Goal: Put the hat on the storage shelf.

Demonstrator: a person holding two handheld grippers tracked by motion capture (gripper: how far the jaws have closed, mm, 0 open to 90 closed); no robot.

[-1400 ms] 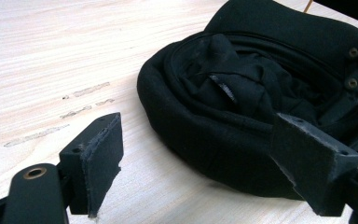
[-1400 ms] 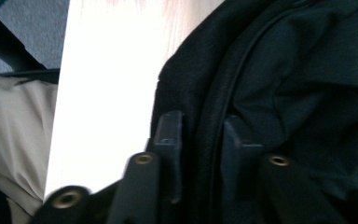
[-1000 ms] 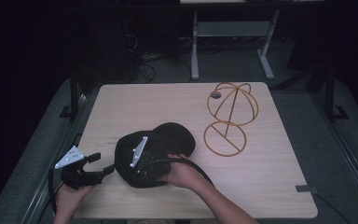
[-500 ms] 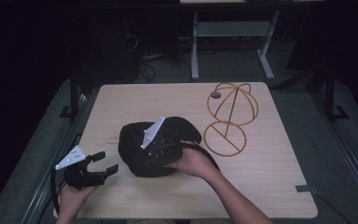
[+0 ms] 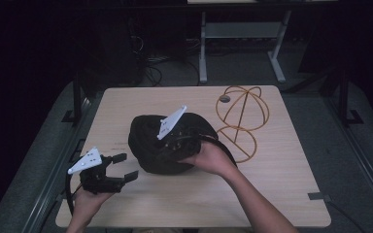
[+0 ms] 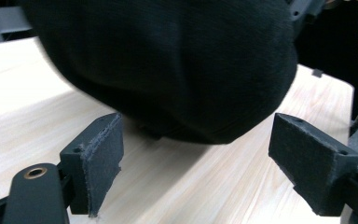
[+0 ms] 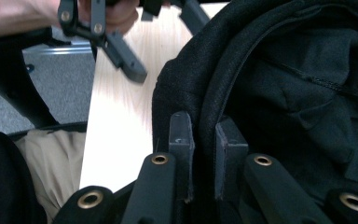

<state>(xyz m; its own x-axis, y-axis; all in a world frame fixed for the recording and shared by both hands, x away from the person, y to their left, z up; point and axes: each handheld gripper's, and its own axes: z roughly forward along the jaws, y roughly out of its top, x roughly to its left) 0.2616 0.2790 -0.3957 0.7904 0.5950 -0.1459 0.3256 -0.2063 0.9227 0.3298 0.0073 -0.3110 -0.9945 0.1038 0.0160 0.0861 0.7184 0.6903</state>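
Lifted and tilted further since a moment ago, the black fabric cap (image 5: 175, 143) now sits raised at the middle of the pale wooden worktop (image 5: 281, 184), its soft crown bulging. Seen in the right gripper view, the right gripper (image 7: 203, 154) is clamped on the cap's stitched rim, lining exposed. Wide apart stand the jaws of the left gripper (image 5: 121, 167), just beside the cap. Near it stands an orange wire dome-shaped stand (image 5: 240, 116).
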